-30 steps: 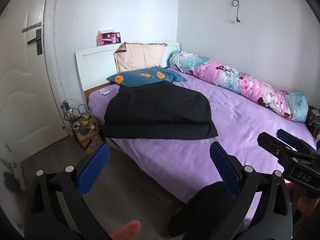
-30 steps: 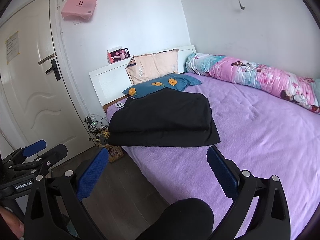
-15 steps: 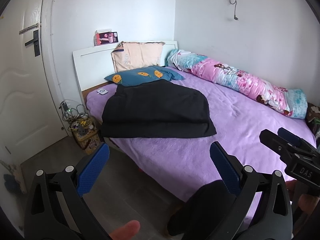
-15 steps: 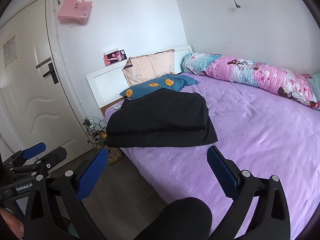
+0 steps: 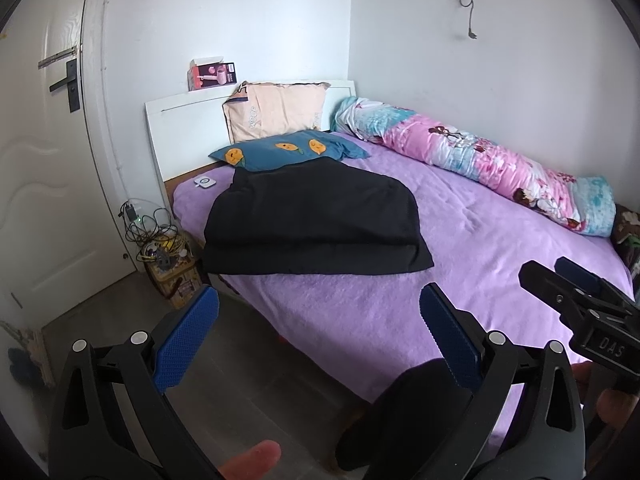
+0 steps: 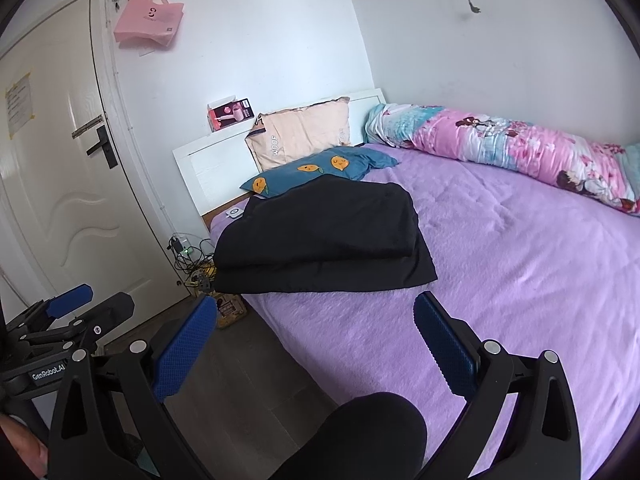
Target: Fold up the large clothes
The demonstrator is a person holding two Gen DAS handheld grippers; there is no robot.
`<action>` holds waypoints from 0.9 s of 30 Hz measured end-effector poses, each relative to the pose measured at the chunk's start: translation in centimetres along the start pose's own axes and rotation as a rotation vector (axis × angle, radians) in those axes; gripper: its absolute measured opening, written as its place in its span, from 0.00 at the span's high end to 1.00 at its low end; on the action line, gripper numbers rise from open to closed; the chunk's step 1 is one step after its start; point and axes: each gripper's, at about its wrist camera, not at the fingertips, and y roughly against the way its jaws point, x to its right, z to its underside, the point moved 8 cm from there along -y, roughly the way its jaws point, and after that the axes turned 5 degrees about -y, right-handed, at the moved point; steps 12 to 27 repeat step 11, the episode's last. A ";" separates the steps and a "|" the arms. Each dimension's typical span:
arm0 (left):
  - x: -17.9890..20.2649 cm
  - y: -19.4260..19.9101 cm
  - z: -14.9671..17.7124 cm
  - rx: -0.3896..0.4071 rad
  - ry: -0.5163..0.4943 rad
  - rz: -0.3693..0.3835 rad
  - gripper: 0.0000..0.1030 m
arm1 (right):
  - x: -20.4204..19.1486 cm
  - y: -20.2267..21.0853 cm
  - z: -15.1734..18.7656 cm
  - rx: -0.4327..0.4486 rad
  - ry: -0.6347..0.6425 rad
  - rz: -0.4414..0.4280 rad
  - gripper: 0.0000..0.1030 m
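Basically done w/ this one: black garment point(image 5: 316, 224) lies folded in a stacked rectangle on the purple bed point(image 5: 480, 264), near the pillows. Both your tools, left tool point(image 5: 318, 334) & right tool point(image 6: 316, 338), hang spread wide, holding nothing, well back from it. At most, a tidy-up is left.

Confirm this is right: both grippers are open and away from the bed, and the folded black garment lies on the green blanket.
Wrong colour: the right wrist view shows the folded black garment lying on a purple blanket. Left gripper and right gripper are open, off the bed.
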 end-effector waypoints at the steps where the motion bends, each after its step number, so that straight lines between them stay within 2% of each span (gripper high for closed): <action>1: 0.0 0.0 0.0 -0.001 0.003 -0.002 0.05 | 0.0 0.0 0.0 0.000 0.000 -0.001 0.06; 5: 0.3 -0.3 0.1 -0.020 -0.003 0.036 0.05 | 0.0 -0.1 0.2 -0.002 -0.001 -0.002 0.06; 9: -0.3 -0.5 0.2 -0.022 0.010 0.006 0.05 | -0.1 -0.2 0.2 -0.001 -0.001 -0.004 0.06; 27: -0.2 -0.5 0.1 -0.020 0.002 0.005 0.05 | -0.1 -0.3 0.3 -0.002 -0.003 -0.003 0.06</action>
